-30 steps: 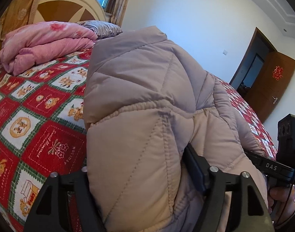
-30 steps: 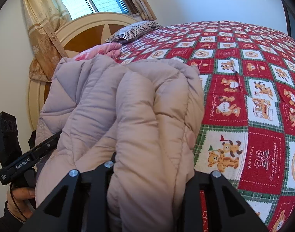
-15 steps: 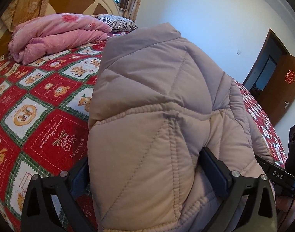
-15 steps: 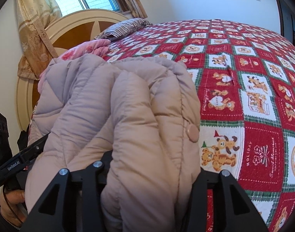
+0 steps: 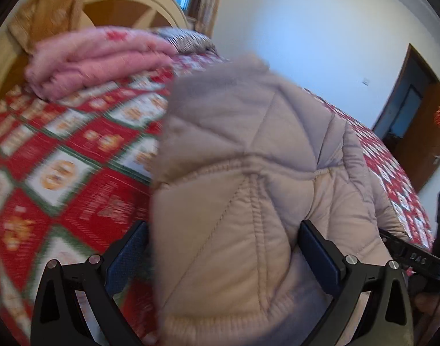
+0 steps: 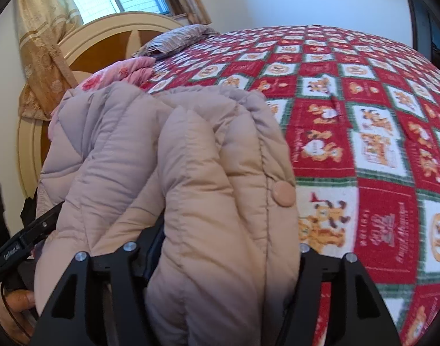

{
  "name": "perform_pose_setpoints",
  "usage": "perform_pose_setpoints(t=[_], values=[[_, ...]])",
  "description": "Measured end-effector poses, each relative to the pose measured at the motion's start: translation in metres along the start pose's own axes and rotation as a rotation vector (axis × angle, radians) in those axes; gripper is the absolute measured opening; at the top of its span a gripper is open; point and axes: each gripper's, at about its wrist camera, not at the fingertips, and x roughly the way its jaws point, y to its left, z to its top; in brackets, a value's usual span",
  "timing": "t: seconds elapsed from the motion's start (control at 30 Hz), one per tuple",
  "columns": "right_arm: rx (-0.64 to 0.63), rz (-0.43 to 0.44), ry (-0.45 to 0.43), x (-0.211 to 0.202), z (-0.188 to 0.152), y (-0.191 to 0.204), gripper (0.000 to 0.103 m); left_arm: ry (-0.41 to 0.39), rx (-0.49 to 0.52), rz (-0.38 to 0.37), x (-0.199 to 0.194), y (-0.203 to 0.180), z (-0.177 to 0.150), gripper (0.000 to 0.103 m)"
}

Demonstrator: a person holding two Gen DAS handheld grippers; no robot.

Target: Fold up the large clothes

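One padded beige coat point(image 5: 248, 201) is bunched up on the near edge of the bed point(image 6: 378, 150), its quilted bulk rising between both pairs of tongs. In the left wrist view the left tongs point(image 5: 220, 248) straddle a thick fold of it; their jaws stand wide, the left pad clear of the cloth with bedspread showing in the gap, the right pad just at the fabric, so the coat is released on that side. In the right wrist view the right tongs point(image 6: 223, 259) have just been opening, with a puffy fold bearing one round snap button point(image 6: 283, 193) between the jaws; the pads are mostly hidden by the cloth and do not seem to press it. Beyond the coat lie one folded pink quilt point(image 5: 99, 57) and one striped pillow point(image 6: 176, 39) by the headboard point(image 6: 104, 37). One door point(image 5: 421, 132) stands open at the far right.
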Motion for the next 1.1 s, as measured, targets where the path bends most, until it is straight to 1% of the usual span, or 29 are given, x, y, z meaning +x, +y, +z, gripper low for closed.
perform_pose_setpoints(t=[0.03,0.07,0.1,0.13,0.2,0.27,0.33,0.37,0.4,0.57,0.8,1.1], values=[[0.006,-0.011,-0.002,-0.008,0.001,0.002,0.065,-0.017,0.001,0.001,-0.01,-0.001,0.001,0.102],[0.004,-0.025,-0.01,-0.019,0.0,0.005,0.066,-0.048,0.004,0.002,-0.03,-0.001,0.002,0.102],[-0.002,-0.045,-0.025,-0.028,0.0,0.008,0.07,-0.065,0.007,0.012,-0.045,-0.002,0.002,0.102],[-0.013,-0.066,-0.052,-0.043,-0.002,0.013,0.075,-0.087,0.012,0.025,-0.062,-0.003,0.002,0.102],[-0.04,-0.094,-0.102,-0.071,-0.007,0.023,0.079,-0.132,0.028,0.051,-0.096,-0.006,-0.001,0.102],[-0.074,-0.119,-0.147,-0.101,-0.014,0.034,0.079,-0.168,0.05,0.071,-0.122,-0.01,-0.004,0.102],[-0.097,-0.137,-0.197,-0.129,-0.02,0.045,0.084,-0.2,0.072,0.073,-0.147,-0.014,-0.007,0.102],[-0.107,-0.128,-0.228,-0.145,-0.025,0.05,0.086,-0.206,0.078,0.07,-0.151,-0.014,-0.006,0.102],[-0.115,-0.121,-0.244,-0.153,-0.027,0.053,0.089,-0.212,0.083,0.064,-0.157,-0.015,-0.005,0.102],[-0.123,-0.108,-0.285,-0.182,-0.034,0.063,0.089,-0.254,0.09,0.052,-0.179,-0.021,-0.002,0.102],[-0.132,-0.102,-0.309,-0.197,-0.039,0.07,0.089,-0.262,0.095,0.043,-0.187,-0.023,-0.003,0.102],[-0.137,-0.099,-0.315,-0.201,-0.04,0.073,0.089,-0.259,0.096,0.039,-0.188,-0.025,-0.004,0.102]])
